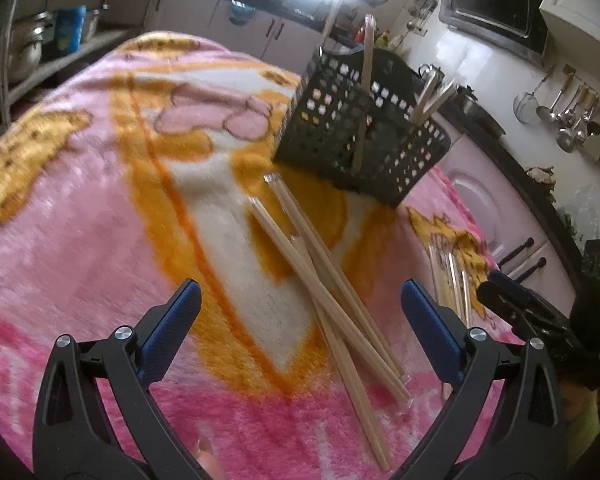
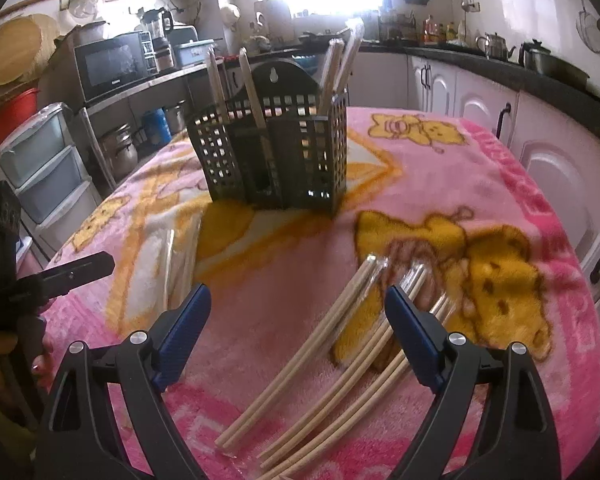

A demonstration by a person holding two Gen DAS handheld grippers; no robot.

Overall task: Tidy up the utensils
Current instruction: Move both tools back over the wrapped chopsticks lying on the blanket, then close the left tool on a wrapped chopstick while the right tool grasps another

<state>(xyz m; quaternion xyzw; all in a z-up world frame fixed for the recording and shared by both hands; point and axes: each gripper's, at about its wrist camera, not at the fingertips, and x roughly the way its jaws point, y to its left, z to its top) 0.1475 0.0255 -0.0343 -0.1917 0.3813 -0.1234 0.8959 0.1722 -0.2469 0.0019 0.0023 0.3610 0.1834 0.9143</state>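
Note:
A black perforated utensil holder (image 1: 360, 136) (image 2: 276, 152) stands on a pink and yellow blanket, with several wrapped chopstick pairs upright in its compartments. Several wrapped wooden chopstick pairs (image 1: 332, 292) lie crossed on the blanket in front of my left gripper (image 1: 300, 320), which is open and empty just above them. More wrapped chopstick pairs (image 2: 332, 360) lie fanned out under my right gripper (image 2: 298, 320), also open and empty. The right gripper shows at the right edge of the left wrist view (image 1: 532, 312); the left gripper shows at the left edge of the right wrist view (image 2: 52, 280).
The blanket (image 1: 100, 240) (image 2: 480, 180) covers a rounded table. White kitchen cabinets (image 2: 480, 96) and a dark counter run along the right. A microwave (image 2: 112, 64) and plastic drawers (image 2: 40, 168) stand at the left. Ladles (image 1: 572, 116) hang on the wall.

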